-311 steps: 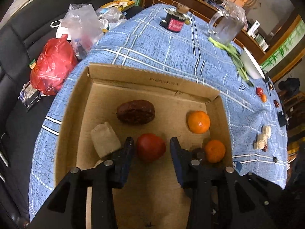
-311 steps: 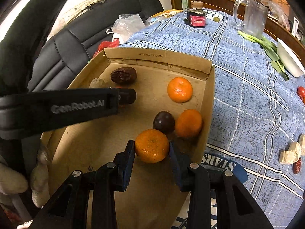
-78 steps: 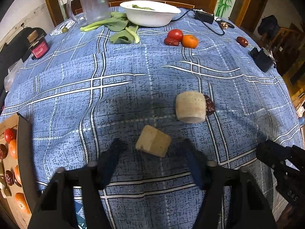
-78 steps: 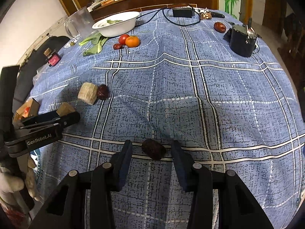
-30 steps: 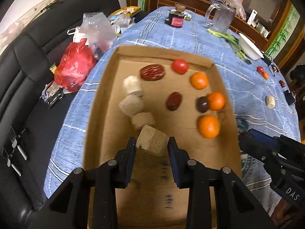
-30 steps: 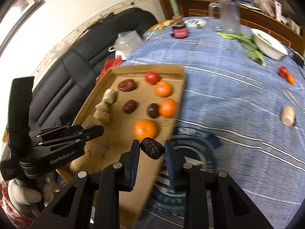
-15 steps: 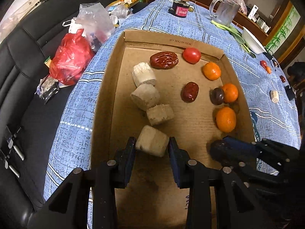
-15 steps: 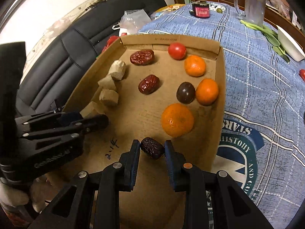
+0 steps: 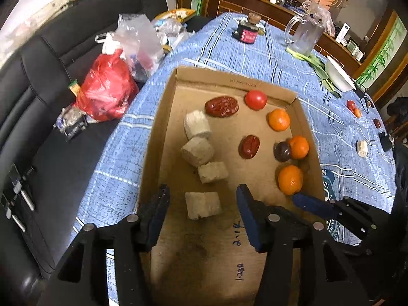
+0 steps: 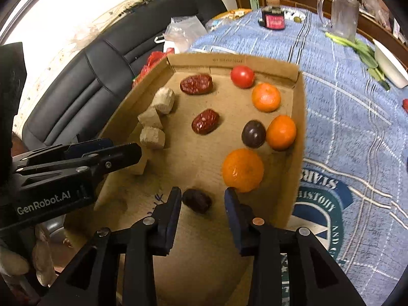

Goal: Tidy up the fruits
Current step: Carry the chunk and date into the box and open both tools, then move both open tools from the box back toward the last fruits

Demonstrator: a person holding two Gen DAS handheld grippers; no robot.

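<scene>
A tan block [image 9: 202, 204] is seen lying on the floor of the cardboard box [image 9: 163, 117], between the opening jaws of the left claw [image 9: 202, 213], its pads clear of it. A dark date [image 10: 196, 200] lies likewise between the right claw's [image 10: 202, 204] opening jaws, untouched, just below an orange [image 10: 242, 170]. The box rests on the blue-clothed desk [image 9: 339, 137].

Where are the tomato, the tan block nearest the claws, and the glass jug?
tomato [image 9: 255, 99], left wrist view, its middle.
tan block [image 9: 202, 205], left wrist view, top face.
glass jug [image 10: 344, 17], right wrist view, its body.
</scene>
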